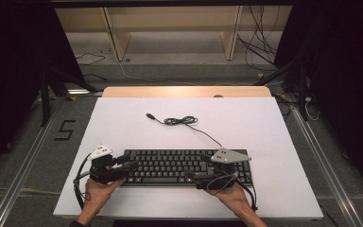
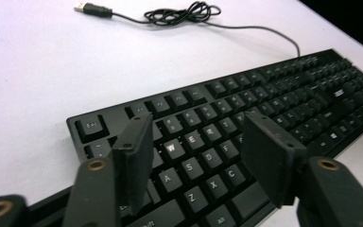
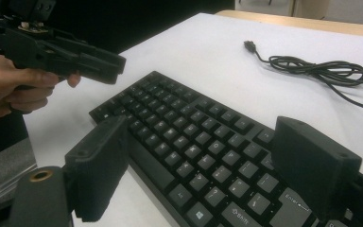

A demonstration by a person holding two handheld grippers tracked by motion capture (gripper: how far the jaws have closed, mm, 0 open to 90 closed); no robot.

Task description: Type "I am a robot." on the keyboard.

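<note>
— Jaws first, since they sit closest: our left gripper [image 2: 196, 156] stands with its jaws apart over the keyboard [image 2: 227, 137] at its Esc end, nothing pinched between them. Why so?

— We judge it is spread to take the near edge there. Our right gripper [image 3: 208, 175] hangs with its jaws wide over the Enter end for the same reason; one hand at each end keeps a long, flat thing level.

— And where does the keyboard lie?

— Flat on the white table [image 1: 123, 127], along the near edge, between our two hands.

— Its cable [image 1: 184, 122]?

— That trails off the far side, bunched in a loose coil well behind the keys, the plug [image 1: 149, 115] lying free on the table. We think it lies loose so nothing tugs when the keyboard moves.

— Anything in our way?

— We see only bare table around it; the wooden frame [image 1: 170, 33] stands well beyond the table.
</note>
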